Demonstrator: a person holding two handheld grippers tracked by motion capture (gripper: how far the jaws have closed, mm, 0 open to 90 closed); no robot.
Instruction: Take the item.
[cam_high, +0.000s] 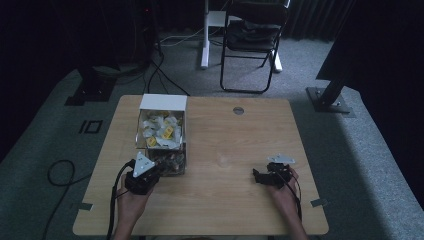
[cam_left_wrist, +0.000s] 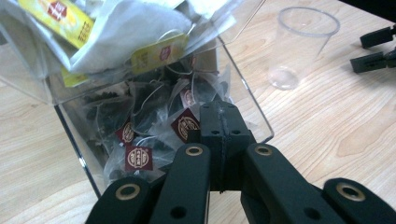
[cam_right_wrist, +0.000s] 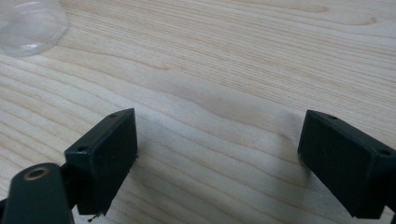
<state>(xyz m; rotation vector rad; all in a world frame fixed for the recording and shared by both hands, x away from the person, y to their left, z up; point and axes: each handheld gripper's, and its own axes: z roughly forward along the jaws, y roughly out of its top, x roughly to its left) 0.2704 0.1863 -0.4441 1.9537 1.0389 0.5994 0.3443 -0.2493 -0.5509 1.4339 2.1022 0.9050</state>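
A clear two-tier box (cam_high: 162, 104) stands at the table's left. Its upper tier holds white tea bags with yellow tags (cam_left_wrist: 159, 53); its lower tier holds dark tea bags with maroon tags (cam_left_wrist: 139, 157). My left gripper (cam_left_wrist: 223, 111) is shut, its tips at the mouth of the lower tier among the dark bags; I see nothing between the pads. In the high view the left gripper (cam_high: 156, 171) points into the box front. My right gripper (cam_right_wrist: 219, 154) rests open over bare wood, to the right of an empty clear cup (cam_left_wrist: 303, 42).
The wooden table (cam_high: 215, 210) has free room in the middle and along its front. The clear cup (cam_high: 225, 160) stands between the two hands. A folding chair (cam_high: 252, 40) and dark stands sit on the floor beyond the far edge.
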